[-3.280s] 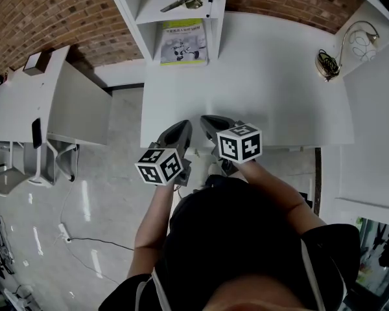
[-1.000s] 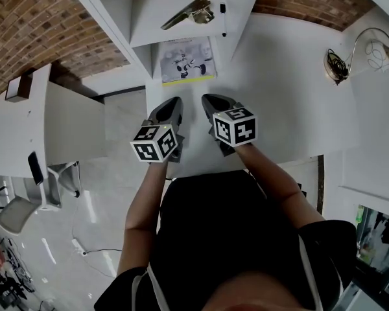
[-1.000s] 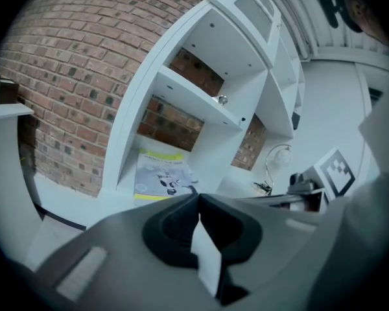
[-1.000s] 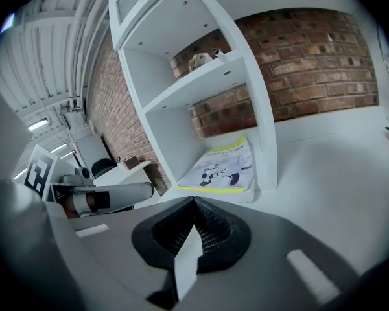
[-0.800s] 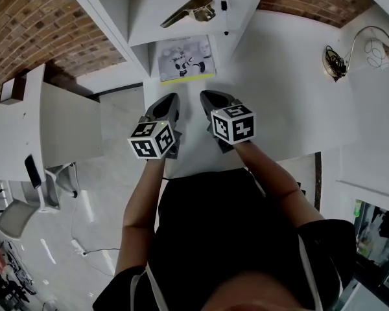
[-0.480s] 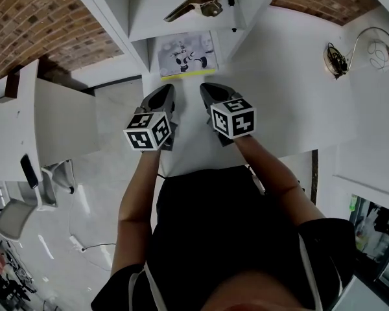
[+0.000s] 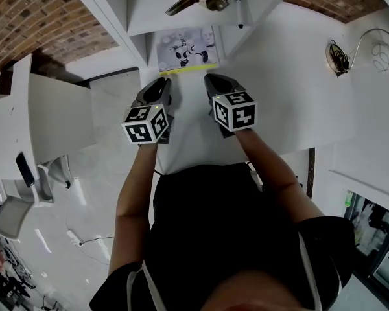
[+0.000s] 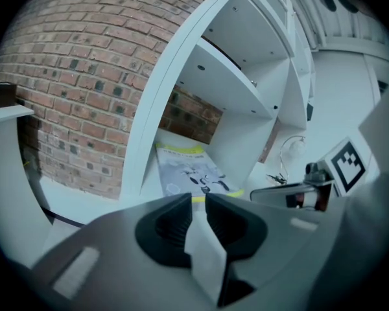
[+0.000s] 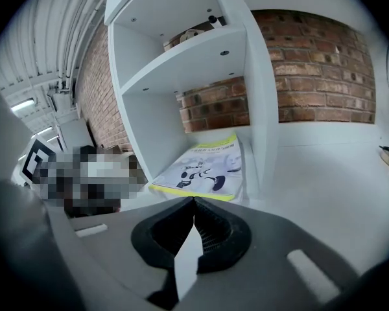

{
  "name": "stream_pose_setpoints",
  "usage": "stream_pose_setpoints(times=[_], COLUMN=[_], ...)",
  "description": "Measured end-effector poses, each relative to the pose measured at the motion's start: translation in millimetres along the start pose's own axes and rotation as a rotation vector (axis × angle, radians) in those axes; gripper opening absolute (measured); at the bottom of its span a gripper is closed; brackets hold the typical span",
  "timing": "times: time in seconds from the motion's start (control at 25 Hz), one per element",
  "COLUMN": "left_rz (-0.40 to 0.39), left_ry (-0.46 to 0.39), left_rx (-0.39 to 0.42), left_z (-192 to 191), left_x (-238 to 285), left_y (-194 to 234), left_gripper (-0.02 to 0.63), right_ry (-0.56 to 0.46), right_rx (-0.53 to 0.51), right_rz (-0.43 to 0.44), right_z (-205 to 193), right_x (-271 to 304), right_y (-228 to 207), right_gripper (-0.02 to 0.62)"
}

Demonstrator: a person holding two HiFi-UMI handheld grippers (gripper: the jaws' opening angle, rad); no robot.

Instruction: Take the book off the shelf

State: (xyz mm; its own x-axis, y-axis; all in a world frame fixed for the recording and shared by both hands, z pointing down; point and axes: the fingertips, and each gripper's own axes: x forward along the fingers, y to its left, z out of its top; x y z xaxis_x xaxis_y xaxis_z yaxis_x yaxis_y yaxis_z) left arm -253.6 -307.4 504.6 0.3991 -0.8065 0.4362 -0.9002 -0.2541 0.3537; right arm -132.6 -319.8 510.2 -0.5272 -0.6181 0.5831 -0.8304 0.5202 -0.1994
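The left gripper [image 8: 198, 201] had its dark, ribbed pads a narrow slit apart, the jaws having just been opening, with nothing between them. The right gripper [image 9: 193, 201] had its jaws pressed together on nothing. In the head view the left gripper [image 7: 161, 83] and right gripper [image 7: 211, 78] hung side by side over the table [image 7: 279, 96], both aimed at the book [image 7: 187, 49] just ahead of their tips and not touching it. The book [image 9: 207, 170] lay flat, cover up, in the bottom compartment of the shelf [image 9: 181, 63]. Its long axis ran from the open front toward the back, with one short edge facing the grippers. It was a thin, rectangular softcover with a smooth, pale cover, a black-and-white cartoon figure at the middle and a yellow strip along the near edge. From the left gripper view the book [image 8: 191, 173] sat close against the compartment's left wall. The shelf [image 7: 107, 8] was of plain white flat boards, the table equally white and smooth, and a rough red brick wall [image 7: 39, 18] stood behind.
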Motion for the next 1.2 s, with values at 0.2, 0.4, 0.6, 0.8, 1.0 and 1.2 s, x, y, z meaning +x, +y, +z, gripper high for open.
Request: stream_pose_setpoints(times=[0.2, 0.4, 0.6, 0.8, 1.0, 1.2], left_rz=[0.027, 0.044, 0.062, 0.084, 0.08, 0.072], left_ry=[0.013, 0.018, -0.004, -0.017, 0.001, 0.004], left_rx=[-0.004, -0.012, -0.042, -0.082, -0.09, -0.113], left_z=[-4.7, -6.7, -2.1, 3.8, 7.7, 11.9], left_x=[5.6, 12.7, 18.5, 25.2, 34.0, 41.0], left_y=[8.3, 13.0, 18.9, 26.6, 29.5, 29.9], left_gripper=[0.103, 0.132, 0.175, 0.21, 0.218, 0.218], right_ry=[0.009, 0.011, -0.02, -0.028, -0.023, -0.004], right_rx=[-0.012, -0.015, -0.001, 0.048, 0.124, 0.191], right_rz=[-0.023, -0.042, -0.059, -0.064, -0.067, -0.054], right_z=[-2.5, -3.7, 2.4, 3.7, 3.8, 4.5], right_x=[5.8, 11.0, 14.7, 21.9, 29.6, 39.8], right_y=[-10.5, -19.2, -30.2, -42.6, -51.9, -56.0], right_gripper=[0.051, 0.077, 0.118, 0.163, 0.207, 0.232])
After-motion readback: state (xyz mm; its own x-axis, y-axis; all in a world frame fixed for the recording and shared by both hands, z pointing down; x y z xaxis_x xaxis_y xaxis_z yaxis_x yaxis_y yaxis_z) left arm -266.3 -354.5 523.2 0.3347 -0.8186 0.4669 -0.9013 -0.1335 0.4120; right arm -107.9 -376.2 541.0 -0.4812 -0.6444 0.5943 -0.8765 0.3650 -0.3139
